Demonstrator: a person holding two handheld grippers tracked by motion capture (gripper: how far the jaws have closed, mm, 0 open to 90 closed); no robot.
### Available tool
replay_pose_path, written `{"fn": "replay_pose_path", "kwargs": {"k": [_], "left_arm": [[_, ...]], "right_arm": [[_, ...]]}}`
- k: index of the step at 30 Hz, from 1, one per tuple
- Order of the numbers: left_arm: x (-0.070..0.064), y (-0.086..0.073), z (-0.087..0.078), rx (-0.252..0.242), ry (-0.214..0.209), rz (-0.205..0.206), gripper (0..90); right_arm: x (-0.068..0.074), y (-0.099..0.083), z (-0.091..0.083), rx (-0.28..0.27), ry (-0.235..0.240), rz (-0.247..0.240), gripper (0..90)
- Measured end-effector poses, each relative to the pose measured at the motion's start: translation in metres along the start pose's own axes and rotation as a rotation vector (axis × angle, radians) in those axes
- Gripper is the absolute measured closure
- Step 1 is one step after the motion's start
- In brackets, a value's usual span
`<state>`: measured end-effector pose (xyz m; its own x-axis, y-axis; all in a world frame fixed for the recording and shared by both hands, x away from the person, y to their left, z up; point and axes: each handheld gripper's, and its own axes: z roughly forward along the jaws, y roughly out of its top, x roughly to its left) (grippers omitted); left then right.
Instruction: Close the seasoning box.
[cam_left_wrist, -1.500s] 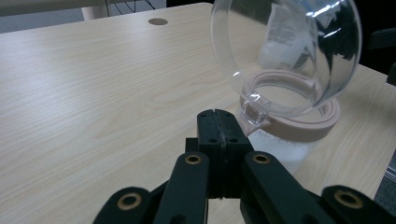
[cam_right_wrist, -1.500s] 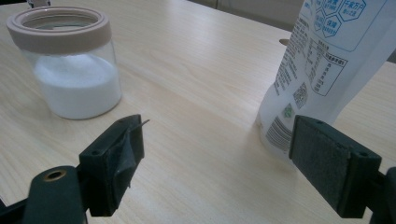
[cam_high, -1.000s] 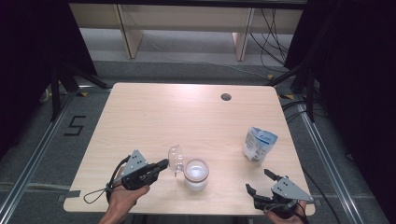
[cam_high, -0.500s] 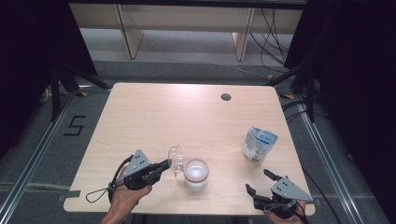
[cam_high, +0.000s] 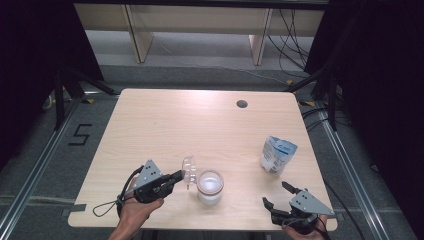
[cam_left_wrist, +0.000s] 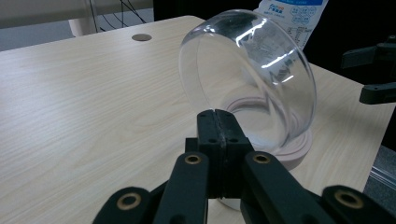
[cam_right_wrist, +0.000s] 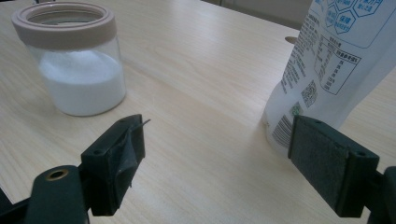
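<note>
Nearest the person, the right gripper (cam_high: 278, 196) hangs over the table's (cam_high: 165, 120) front right corner with its jaws spread wide and nothing between them; in the right gripper view its two black pads frame bare wood, with the jar (cam_right_wrist: 74, 60) beyond the left pad and the pouch (cam_right_wrist: 336, 60) beyond the right one. It looks parked, aimed loosely at the pouch, probably ready to pick that up once the jar stands open. At the front left, the left gripper (cam_high: 176, 176) has its jaws pressed together on the rim of the clear lid (cam_left_wrist: 247, 79), which it holds on edge, tilted up and just beside the jar's mouth rather than seated on it. Held this way, the lid leaves the pinkish collar and the white powder inside exposed, which suggests the jar is being kept open for filling. The jar (cam_high: 210, 186) stands upright near the front edge, between the two grippers and closer to the left one. Farther back on the right, the pouch (cam_high: 278, 154) stands by itself, well apart from the jar. Beyond it a small round hole (cam_high: 242, 104) sits in the tabletop near the far edge.
</note>
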<state>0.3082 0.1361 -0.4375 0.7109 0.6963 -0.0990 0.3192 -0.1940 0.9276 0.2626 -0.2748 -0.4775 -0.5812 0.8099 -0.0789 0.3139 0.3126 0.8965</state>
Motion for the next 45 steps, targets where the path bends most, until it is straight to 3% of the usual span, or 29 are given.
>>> {"fn": "replay_pose_path", "kwargs": {"k": [16, 17, 18, 31, 34, 35, 45], "left_arm": [[-0.003, 0.000, 0.004, -0.007, -0.015, 0.000, 89.1], [-0.003, 0.000, 0.004, -0.006, -0.016, -0.001, 89.1], [-0.003, 0.000, 0.004, -0.006, -0.016, -0.001, 89.1], [-0.008, 0.001, 0.008, 0.008, -0.025, 0.009, 88.7], [-0.009, 0.001, 0.010, 0.005, -0.037, 0.009, 88.7], [-0.010, 0.001, 0.010, 0.011, -0.031, 0.012, 88.6], [-0.013, 0.002, 0.011, 0.011, -0.047, 0.004, 86.2]], "right_arm": [[0.001, 0.000, 0.001, -0.001, 0.004, -0.002, 19.7], [-0.001, 0.000, 0.001, -0.014, -0.007, -0.028, 19.7], [0.002, 0.000, 0.001, 0.008, 0.005, 0.010, 19.7], [0.002, 0.000, 0.001, 0.004, 0.009, 0.006, 19.7], [0.000, 0.000, 0.002, -0.011, -0.004, -0.030, 19.7], [0.002, 0.000, 0.001, -0.008, -0.009, -0.002, 19.7], [0.002, 0.000, 0.001, -0.006, -0.007, -0.004, 19.7]]}}
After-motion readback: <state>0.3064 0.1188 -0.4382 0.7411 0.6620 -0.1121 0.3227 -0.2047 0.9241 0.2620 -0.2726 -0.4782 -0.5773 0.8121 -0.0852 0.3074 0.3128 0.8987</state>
